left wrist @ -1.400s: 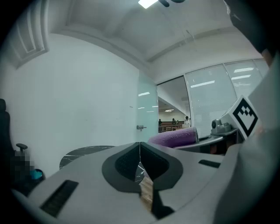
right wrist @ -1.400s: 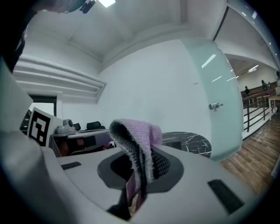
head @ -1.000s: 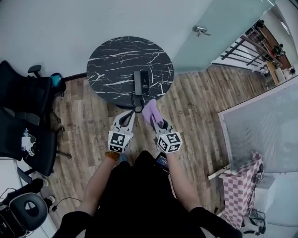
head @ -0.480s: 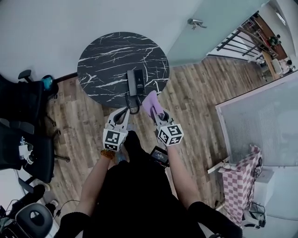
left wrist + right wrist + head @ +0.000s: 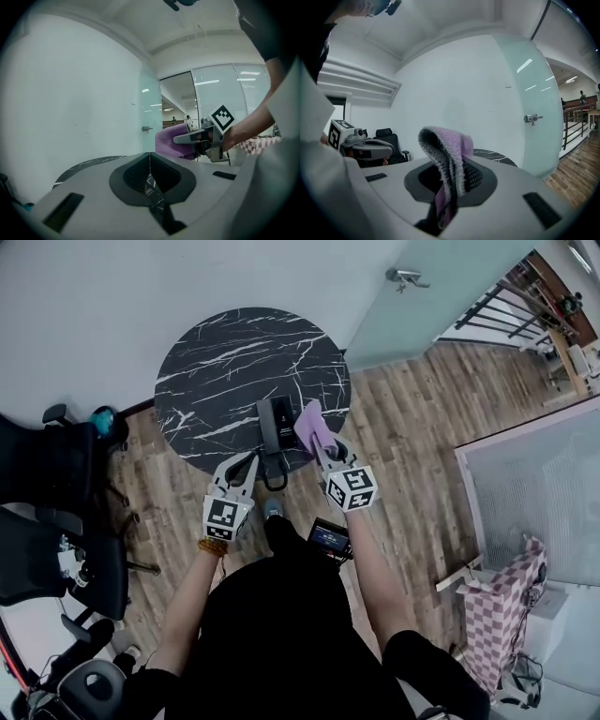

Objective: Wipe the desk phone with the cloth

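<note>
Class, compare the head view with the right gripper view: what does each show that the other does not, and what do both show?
Only the head view shows the desk phone lying on the round marble table, and the phone's cord hanging over the edge. Only the right gripper view shows up close that the right tongs are shut on the purple cloth, which folds over above them. Both show the cloth, the left tongs, the table and the glass door's handle.
</note>
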A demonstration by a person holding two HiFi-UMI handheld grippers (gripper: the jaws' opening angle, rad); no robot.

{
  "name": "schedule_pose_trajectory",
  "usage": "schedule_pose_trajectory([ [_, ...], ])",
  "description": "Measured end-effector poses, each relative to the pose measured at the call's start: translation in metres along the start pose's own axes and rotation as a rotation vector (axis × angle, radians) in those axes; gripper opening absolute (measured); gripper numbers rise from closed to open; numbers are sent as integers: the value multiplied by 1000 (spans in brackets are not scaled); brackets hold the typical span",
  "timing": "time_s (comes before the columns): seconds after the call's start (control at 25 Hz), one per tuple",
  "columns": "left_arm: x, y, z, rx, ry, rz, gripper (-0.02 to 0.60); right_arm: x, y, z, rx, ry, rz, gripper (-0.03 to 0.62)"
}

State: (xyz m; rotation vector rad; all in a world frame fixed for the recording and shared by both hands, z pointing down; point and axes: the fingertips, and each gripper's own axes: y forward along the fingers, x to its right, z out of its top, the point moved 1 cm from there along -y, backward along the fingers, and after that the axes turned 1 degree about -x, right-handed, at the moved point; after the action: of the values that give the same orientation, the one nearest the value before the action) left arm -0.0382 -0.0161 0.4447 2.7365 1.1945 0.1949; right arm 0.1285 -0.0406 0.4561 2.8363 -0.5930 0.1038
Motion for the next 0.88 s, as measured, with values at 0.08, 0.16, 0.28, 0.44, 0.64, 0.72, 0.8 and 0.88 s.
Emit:
schedule_pose_trajectory([
  [0.08,-8,20,8,0,8,1,14,15,18,1,-12,-10,16,60],
  [0.16,-18,39,10,-3,8,6,14,28,39,0,-27,-33,38,60],
  [0.28,-26,51,-5,-43,-14,21,14,36,59,-12,-66,-58,93,60],
  [0.44,-37,74,-6,-64,-4,33,14,55,96,-16,-130,-186,144,59],
  [0.64,-53,88,-25,-90,-83,80,14,45,136,-19,-192,-428,198,59],
  [0.72,-59,95,-30,-90,-92,82,14,37,154,-21,-200,-558,226,60],
  [0.8,-63,100,-39,-103,-97,74,14,28,168,-28,-213,-694,245,60],
  [0.88,-67,107,-45,-112,-104,67,14,25,182,-32,-231,-789,256,60],
])
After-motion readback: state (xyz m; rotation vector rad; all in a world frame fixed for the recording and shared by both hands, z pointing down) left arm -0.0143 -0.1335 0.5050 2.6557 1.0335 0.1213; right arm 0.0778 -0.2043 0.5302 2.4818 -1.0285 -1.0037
